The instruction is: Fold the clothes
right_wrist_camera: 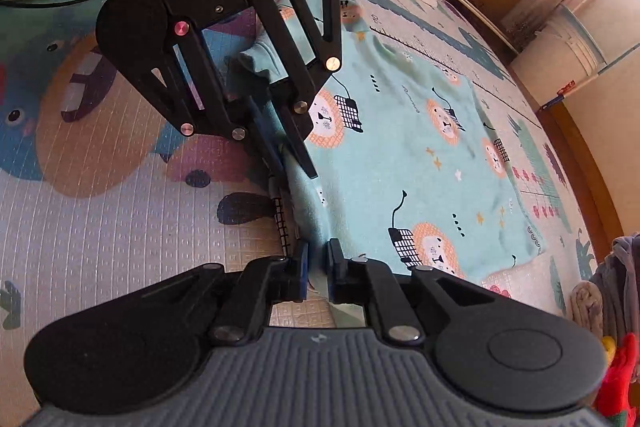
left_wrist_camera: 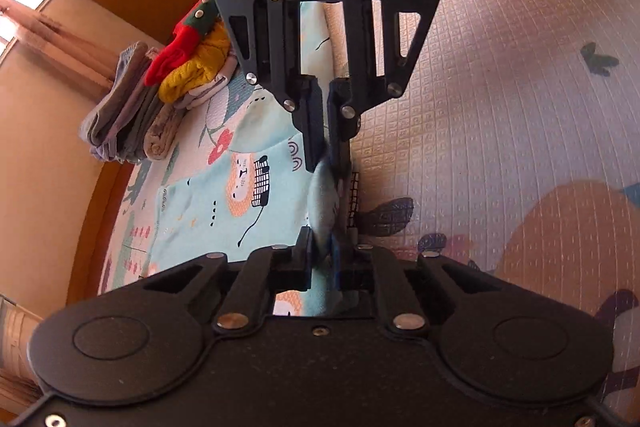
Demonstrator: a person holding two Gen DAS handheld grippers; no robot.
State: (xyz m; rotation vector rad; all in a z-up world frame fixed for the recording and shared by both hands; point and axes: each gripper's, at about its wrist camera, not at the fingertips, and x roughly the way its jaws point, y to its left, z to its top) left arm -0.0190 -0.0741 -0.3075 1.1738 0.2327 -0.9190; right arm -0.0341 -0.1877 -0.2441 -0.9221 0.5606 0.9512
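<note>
Patterned play mat (left_wrist_camera: 500, 131), both grippers' fingers pinching lion-print garment (right_wrist_camera: 400, 167) edge, fingertips fabric-hidden

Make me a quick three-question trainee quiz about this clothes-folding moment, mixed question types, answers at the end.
1. True or false: both grippers pinch the same edge of the lion-print garment.
2. What lies beneath it? A) bare wood B) patterned play mat C) carpet
3. Fill in: the stack of folded clothes has a red and ___ knit on top.

Key: 1 true: left gripper, right gripper. 2 B, play mat. 3 yellow.
</note>
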